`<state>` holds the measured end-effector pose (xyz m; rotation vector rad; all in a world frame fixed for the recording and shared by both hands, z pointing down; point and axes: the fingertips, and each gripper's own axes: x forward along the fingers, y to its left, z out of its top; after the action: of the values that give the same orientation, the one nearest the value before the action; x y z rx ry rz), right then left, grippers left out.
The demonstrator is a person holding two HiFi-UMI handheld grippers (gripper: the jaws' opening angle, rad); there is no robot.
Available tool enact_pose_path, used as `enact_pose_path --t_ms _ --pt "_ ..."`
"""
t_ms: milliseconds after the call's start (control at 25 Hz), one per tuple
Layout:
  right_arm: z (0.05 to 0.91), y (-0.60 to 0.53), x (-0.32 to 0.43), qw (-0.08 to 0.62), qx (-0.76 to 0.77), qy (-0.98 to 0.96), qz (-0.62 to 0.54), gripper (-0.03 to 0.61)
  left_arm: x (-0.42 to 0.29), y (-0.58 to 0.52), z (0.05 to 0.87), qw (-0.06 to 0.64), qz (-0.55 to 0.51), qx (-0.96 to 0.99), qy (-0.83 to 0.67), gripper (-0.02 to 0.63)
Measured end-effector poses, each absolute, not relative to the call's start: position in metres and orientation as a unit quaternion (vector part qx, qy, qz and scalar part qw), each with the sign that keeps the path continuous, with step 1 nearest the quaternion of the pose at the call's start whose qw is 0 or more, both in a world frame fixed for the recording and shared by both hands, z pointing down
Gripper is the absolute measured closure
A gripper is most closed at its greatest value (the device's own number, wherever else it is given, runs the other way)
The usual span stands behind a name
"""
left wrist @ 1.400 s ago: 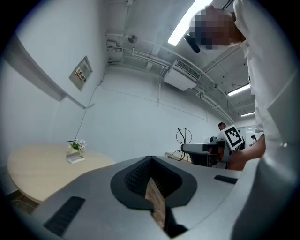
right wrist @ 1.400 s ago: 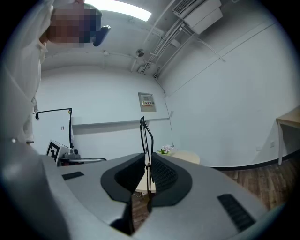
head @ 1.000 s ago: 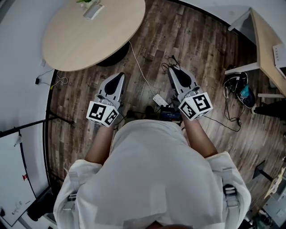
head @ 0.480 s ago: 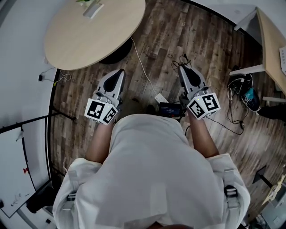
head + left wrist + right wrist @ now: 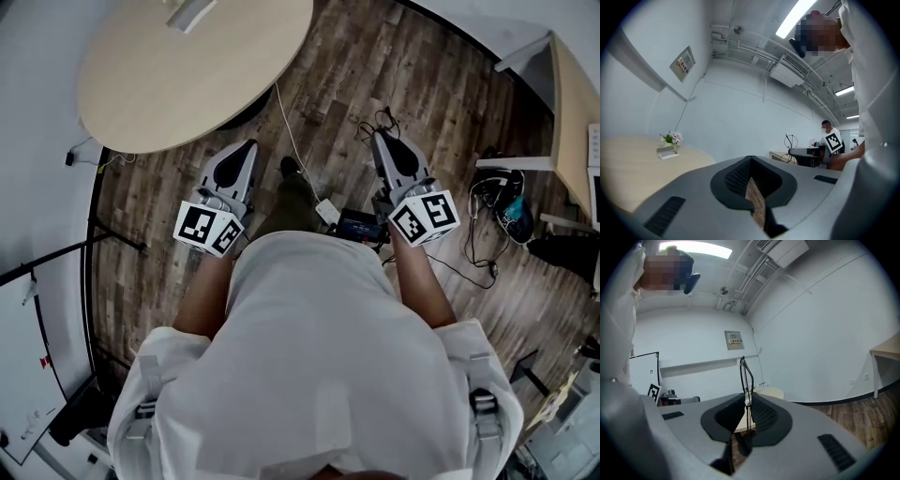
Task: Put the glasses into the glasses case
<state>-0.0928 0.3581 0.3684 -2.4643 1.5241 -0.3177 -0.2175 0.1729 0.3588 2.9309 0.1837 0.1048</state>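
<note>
The glasses (image 5: 741, 368), a thin black frame, stand upright, pinched between the closed jaws of the right gripper (image 5: 746, 404) and held out over the wooden floor (image 5: 422, 84). The left gripper (image 5: 750, 169) is pressed shut on nothing, near the round table (image 5: 178, 75)

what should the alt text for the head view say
Seen from above, a person in white holds the left gripper and right gripper, both empty, over a wood floor. A round beige table stands ahead on the left; cables lie nearby.
</note>
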Motion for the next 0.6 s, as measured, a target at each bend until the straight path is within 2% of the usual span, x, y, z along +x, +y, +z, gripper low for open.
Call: enact_pose_path --t_ms 600 --pt "0.355 0.203 0.062 0.047 -0.821 0.556 -0.123 0.526 -0.058 0.018 0.365 0.139 0.019 0.990 0.029 0.601"
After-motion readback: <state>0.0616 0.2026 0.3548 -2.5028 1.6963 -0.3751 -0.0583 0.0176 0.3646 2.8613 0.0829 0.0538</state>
